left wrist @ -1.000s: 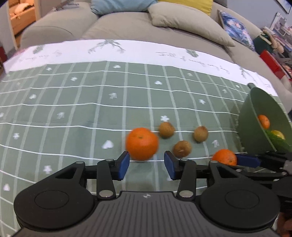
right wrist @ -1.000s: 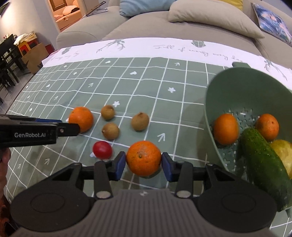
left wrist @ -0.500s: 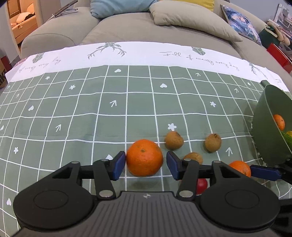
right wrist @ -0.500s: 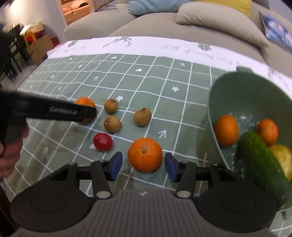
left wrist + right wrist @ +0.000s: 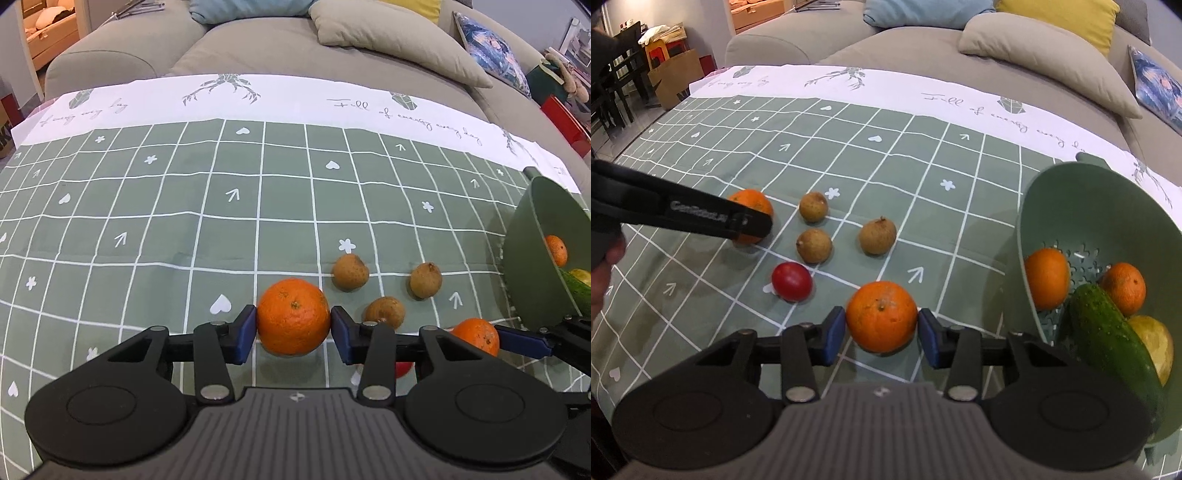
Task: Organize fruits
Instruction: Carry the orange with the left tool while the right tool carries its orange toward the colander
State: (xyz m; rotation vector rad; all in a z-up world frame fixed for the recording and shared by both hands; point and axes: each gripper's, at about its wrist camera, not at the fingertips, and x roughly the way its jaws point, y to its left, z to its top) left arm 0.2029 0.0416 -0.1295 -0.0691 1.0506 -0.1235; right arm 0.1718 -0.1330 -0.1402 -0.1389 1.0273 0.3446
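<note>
Moved since a second ago: left-hand orange (image 5: 293, 316) taken in from just beyond the parted pads to between them; right jaws parted for a moment, then drawn in again on the same fruit.
Left gripper (image 5: 293, 332): jaws closing, both blue pads against the sides of the left-hand orange; clenched on it, fruit low over the cloth.
Right gripper (image 5: 881, 334): jaws closing, right-hand orange (image 5: 881, 316) between the blue pads and touching both; grasping it, just left of the colander.
Tomato (image 5: 791, 281): small and red, lying on the cloth just beyond the right gripper, to its left.
Brown fruits: three small round ones in a loose cluster past the tomato, nearest (image 5: 813, 245), one behind it (image 5: 813, 206), one off to the right (image 5: 877, 236); apart from one another.
Colander (image 5: 1034, 206): green, perforated, on the right side of the cloth; holding two oranges (image 5: 1047, 277), a cucumber (image 5: 1108, 332) and a yellow fruit (image 5: 1152, 341) pressed close together.
Tablecloth (image 5: 886, 166): green with a white grid, small hearts, arrows and flowers; white border with script at the far edge.
Sofa (image 5: 923, 44): grey, right behind the table, with beige, blue, yellow and patterned cushions.
</note>
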